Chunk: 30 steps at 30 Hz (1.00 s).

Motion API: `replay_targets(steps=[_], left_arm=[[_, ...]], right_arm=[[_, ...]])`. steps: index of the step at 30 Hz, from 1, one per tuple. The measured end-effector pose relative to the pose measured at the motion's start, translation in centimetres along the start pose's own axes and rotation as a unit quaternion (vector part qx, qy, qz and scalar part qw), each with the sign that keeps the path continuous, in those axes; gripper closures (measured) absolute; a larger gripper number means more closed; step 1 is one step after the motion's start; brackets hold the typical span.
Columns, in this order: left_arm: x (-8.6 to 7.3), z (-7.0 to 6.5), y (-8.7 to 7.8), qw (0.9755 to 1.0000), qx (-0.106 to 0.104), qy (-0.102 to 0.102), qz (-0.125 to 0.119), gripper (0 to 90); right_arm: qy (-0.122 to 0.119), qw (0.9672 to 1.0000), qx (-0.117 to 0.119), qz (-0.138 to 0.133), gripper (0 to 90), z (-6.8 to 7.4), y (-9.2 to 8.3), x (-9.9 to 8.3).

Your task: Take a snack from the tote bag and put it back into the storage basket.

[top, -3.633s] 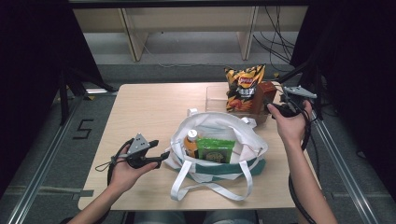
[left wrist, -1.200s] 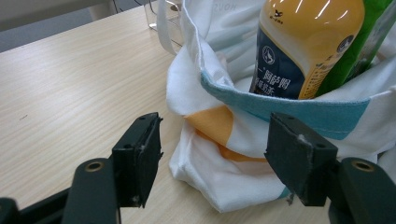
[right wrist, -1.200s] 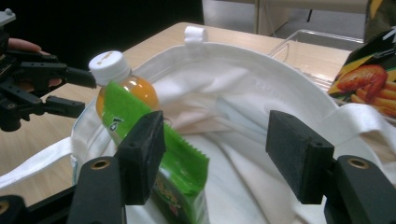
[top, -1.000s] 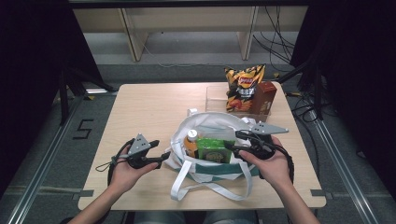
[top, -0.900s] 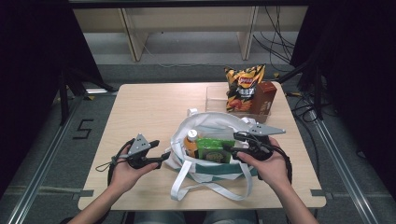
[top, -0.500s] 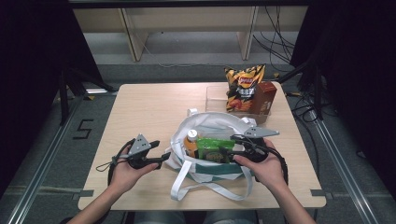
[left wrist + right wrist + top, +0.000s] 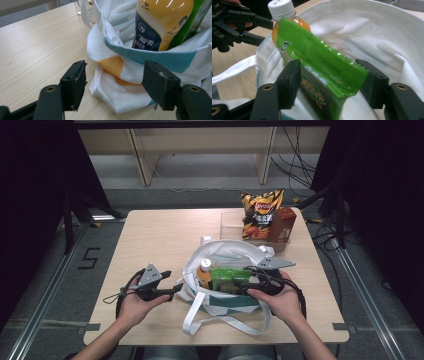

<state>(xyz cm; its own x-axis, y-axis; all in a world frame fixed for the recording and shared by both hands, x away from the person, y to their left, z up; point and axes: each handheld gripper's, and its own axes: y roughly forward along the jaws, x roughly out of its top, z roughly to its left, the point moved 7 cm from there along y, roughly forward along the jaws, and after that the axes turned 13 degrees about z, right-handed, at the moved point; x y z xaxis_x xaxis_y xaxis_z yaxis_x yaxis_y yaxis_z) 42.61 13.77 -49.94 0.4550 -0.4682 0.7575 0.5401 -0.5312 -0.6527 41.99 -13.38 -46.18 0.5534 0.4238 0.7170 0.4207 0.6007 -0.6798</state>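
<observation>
- Green snack packet [image 7: 322, 75] stands upright in the white tote bag [image 7: 227, 257], leaning against the orange drink bottle [image 7: 203, 272] at the bag's left side; the bag sits at the middle of the counter [image 7: 160, 235].
- Step in hand, as I judge it: taking hold of the packet inside the bag, either to lift it out or to settle it in place. The pictures do not say which.
- Right tongs [image 7: 329, 80] straddle the packet's upper part. In the right gripper view one jaw stands at its left face and the other just beyond its serrated right corner. The jaws have just been closing, with the packet between them, but they are spread and the pads do not press it yet.
- Left tongs [image 7: 113, 85] are spread too, holding nothing. They sit low on the counter, with a bulge of the bag's cloth lying between the jaws and not squeezed.
- Next move calls for closing the right jaws squarely on the packet's sealed top edge, where the foil is flat; a grip on the puffed body could slip or crush what is inside.
- Left tongs would do well to pinch the bag's rim so the cloth stays put.
- Chip bag [image 7: 260, 212] and brown carton [image 7: 284, 222] stand in a clear tray at the counter's far right, well apart.
</observation>
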Motion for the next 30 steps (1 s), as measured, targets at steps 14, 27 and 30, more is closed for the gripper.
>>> replay_targets(steps=[14, 27, 30], left_arm=[[-0.01, 0.04, -0.05, 1.0000, 0.001, 0.000, 0.000, 35.1], [0.05, 0.07, -0.17, 1.0000, 0.002, 0.001, 0.000, 35.0], [0.02, 0.16, -0.23, 1.0000, 0.002, 0.002, 0.000, 35.0]], right_arm=[[-0.024, 0.9996, -0.009, 0.013, 57.4, 0.38, -0.15, -0.14], [-0.028, 0.9993, -0.018, 0.015, 58.5, 0.47, -0.32, -0.18], [-0.030, 0.9992, -0.018, 0.020, 58.3, 0.50, -0.40, -0.22]])
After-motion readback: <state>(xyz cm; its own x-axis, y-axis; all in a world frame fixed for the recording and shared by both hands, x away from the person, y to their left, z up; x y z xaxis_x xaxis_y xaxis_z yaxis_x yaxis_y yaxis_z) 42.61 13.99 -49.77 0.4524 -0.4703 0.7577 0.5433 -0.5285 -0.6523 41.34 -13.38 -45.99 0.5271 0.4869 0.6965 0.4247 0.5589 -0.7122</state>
